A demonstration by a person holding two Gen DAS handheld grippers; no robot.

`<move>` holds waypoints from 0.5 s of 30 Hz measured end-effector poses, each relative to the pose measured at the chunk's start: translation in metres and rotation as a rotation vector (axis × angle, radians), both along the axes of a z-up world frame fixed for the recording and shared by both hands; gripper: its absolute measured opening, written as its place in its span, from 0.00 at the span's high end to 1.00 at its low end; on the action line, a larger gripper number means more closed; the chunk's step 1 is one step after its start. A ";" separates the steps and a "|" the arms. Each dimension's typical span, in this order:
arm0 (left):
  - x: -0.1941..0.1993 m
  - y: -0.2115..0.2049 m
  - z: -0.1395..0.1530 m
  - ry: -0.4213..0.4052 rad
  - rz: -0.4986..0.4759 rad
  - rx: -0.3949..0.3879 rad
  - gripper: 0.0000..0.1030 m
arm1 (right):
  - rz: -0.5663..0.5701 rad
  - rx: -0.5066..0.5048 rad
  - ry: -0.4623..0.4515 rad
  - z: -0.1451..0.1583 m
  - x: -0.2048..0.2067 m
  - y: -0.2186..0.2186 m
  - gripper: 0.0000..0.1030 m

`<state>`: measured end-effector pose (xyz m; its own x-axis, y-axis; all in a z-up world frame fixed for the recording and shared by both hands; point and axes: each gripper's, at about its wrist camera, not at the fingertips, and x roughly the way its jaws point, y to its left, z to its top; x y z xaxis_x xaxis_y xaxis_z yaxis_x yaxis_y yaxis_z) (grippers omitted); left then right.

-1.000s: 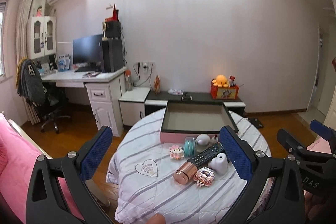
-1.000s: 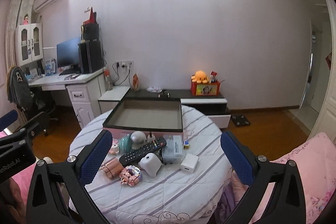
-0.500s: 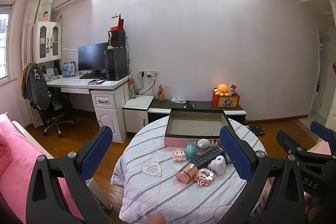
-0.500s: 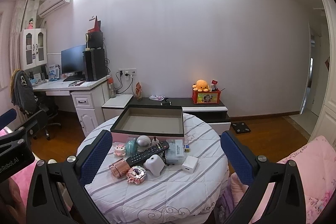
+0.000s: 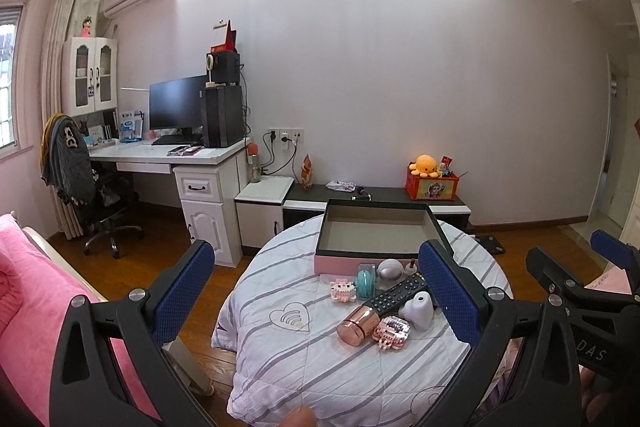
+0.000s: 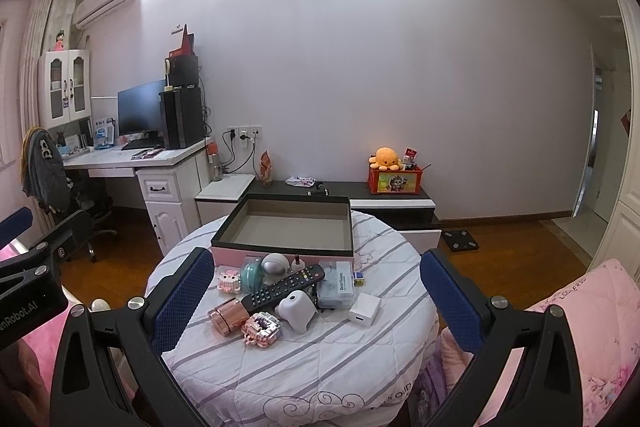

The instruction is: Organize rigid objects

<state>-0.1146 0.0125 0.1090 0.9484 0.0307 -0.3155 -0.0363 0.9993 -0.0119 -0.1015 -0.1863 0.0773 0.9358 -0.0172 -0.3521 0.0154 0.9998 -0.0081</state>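
A round table with a striped cloth (image 6: 304, 367) bears an empty pink box with a dark rim (image 6: 288, 227) at its far side. In front of it lie a black remote (image 6: 284, 289), a copper cylinder (image 6: 226, 315), a white rounded device (image 6: 298, 309), a pink block toy (image 6: 262, 327), a teal round case (image 6: 252, 275), a silver egg (image 6: 275, 263), a clear box (image 6: 336, 283) and a white charger cube (image 6: 364, 309). My right gripper (image 6: 316, 299) is open and empty, well back from the table. My left gripper (image 5: 316, 287) is open and empty, left of the pile (image 5: 384, 303).
A white desk with monitor (image 6: 140, 115) and an office chair (image 6: 60, 187) stand left. A low dark cabinet (image 6: 360, 195) with an orange plush box is behind the table. Pink bedding lies at both sides (image 6: 580, 327). Wooden floor surrounds the table.
Both grippers have pulled back and risen, so the table and objects look smaller and lower in the views. Both stay open. Nothing on the table has moved.
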 end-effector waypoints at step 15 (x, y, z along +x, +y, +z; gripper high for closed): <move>0.039 0.001 -0.033 0.105 -0.011 -0.004 0.00 | 0.013 -0.005 0.093 -0.022 0.035 0.000 0.00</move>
<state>-0.0755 0.0132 0.0757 0.9104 0.0187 -0.4134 -0.0263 0.9996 -0.0129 -0.0664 -0.1859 0.0549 0.8993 -0.0072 -0.4373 0.0010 0.9999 -0.0143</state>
